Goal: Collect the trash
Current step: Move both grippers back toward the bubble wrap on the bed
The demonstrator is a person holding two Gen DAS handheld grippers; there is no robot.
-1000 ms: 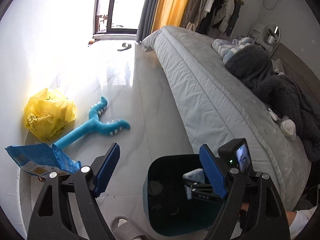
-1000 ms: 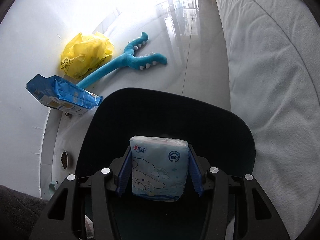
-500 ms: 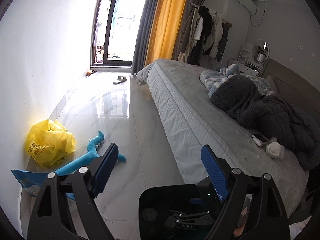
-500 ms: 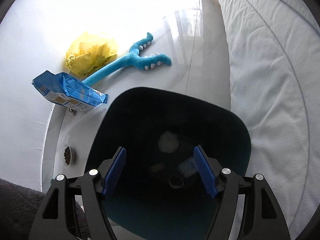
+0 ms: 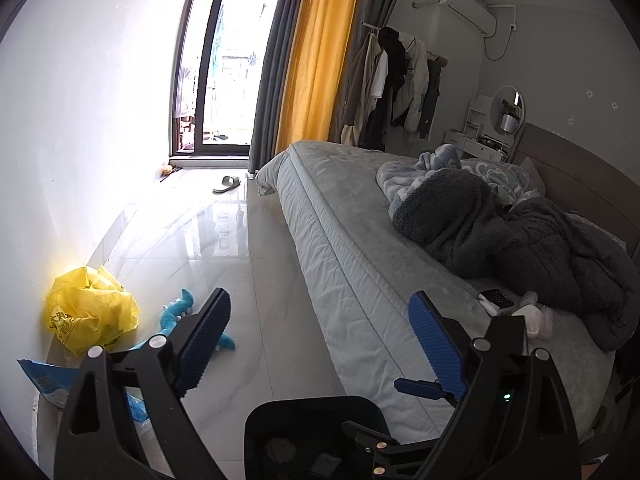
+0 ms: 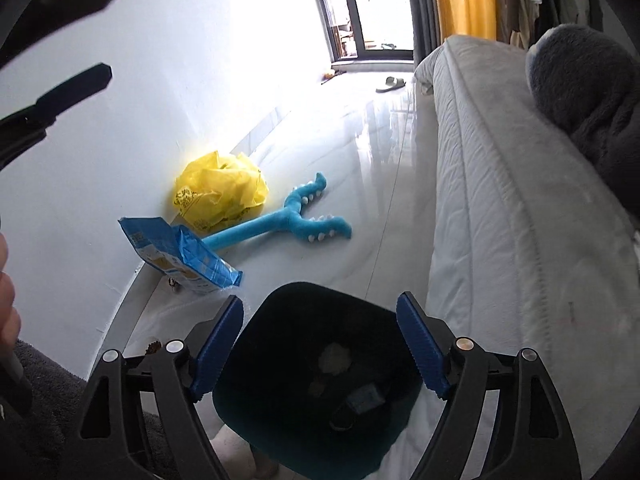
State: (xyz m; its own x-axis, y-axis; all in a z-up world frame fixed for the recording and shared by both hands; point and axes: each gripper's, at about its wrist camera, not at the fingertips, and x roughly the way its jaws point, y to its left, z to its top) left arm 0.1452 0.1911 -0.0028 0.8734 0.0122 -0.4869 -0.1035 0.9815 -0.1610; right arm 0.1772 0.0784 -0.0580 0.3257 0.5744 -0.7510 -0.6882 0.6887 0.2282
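Observation:
A black trash bin (image 6: 256, 412) stands on the floor beside the bed, and a light blue tissue pack (image 6: 366, 396) lies inside it among other scraps. My right gripper (image 6: 320, 302) hangs above the bin, jaws opening, nothing between them. My left gripper (image 5: 320, 296) is raised over the floor with the bin (image 5: 312, 412) low in its view; its jaws are also opening and hold nothing. By the wall lie a crumpled yellow plastic bag (image 6: 220, 196) (image 5: 90, 312) and a blue snack bag (image 6: 176, 256) (image 5: 44, 380).
A blue plush toy (image 6: 296, 220) lies on the glossy tiles between the bags and the bed (image 6: 500, 200). A grey blanket (image 5: 520, 240) is heaped on the bed. A slipper (image 5: 227, 184) sits near the balcony door. A dark rug (image 6: 48, 392) is at lower left.
The right gripper opened, the tissue pack dropped into the bin, and the gripper rose. The left gripper rose and tilted up, bringing more of the room into view.

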